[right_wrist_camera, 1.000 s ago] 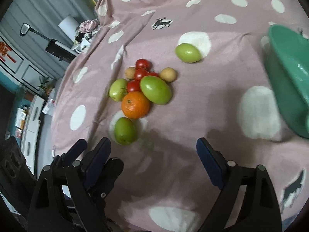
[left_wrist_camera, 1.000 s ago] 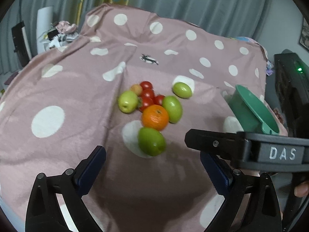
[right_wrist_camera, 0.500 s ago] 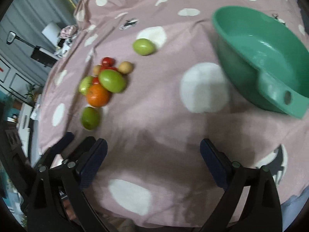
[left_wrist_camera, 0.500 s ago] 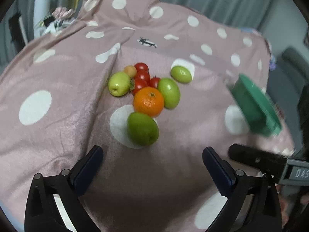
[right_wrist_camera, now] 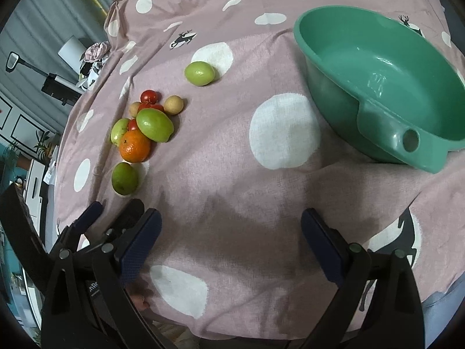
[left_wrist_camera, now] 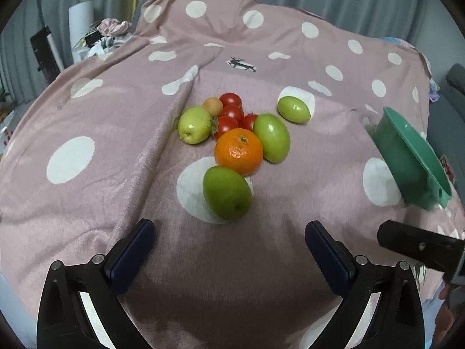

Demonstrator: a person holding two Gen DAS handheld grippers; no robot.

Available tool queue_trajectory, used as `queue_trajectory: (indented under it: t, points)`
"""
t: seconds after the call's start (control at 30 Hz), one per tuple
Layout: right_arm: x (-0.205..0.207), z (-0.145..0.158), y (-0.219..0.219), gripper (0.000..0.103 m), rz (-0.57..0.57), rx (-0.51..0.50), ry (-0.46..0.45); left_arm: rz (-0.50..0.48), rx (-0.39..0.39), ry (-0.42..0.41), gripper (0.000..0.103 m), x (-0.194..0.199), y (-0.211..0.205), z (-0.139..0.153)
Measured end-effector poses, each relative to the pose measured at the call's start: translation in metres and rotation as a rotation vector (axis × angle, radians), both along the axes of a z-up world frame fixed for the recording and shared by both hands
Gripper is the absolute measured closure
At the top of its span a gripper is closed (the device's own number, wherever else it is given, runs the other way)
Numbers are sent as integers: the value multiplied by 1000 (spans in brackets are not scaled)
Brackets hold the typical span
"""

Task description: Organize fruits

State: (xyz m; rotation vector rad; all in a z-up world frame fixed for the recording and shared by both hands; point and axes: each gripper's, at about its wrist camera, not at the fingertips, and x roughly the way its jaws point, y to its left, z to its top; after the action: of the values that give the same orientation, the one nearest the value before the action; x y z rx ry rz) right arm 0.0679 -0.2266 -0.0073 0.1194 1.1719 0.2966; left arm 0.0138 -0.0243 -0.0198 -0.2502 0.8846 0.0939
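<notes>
While both grippers are hanging over the near edge of the dotted pink cloth, nothing is sitting between either pair of jaws. The left gripper is standing wide and empty, and just ahead of its jaws, a touch toward its left finger, the nearest green fruit is lying on a white dot with its long axis slanting, running roughly from far-left to near-right. Touching it on the far side, or very nearly, the orange is sitting, and beyond that the tomatoes and the other green fruits are crowding together. One green fruit is lying apart, farther off and to the right.

The right gripper is also gaping wide and holding nothing; the pile is lying well off to the left of its jaws, while the green basin is resting ahead and to the right of them. So the left hand looks nearer to the fruit, the right to the basin.
</notes>
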Motion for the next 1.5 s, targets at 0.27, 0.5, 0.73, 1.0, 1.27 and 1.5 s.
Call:
queue_trajectory:
  t: [0.27,0.5,0.73,1.0,1.27,1.5]
  points:
    - [2,-2,6,5,10,-16,13,-39,47,28,1,5,-5,-1]
    - [8,0,15,5,53,92,26,-44,-13,0,4,-1,6,8]
    - [19,3,37,6,130,170,47,-118,108,-79,32,-8,2,25]
    - [35,-3,61,6,170,180,75,-65,-37,4,63,2,29,7]
    - [46,-12,91,21,245,279,128,-273,99,-57,63,5,-10,19]
    - [57,-26,108,44,270,296,138,-259,64,-56,77,12,1,17]
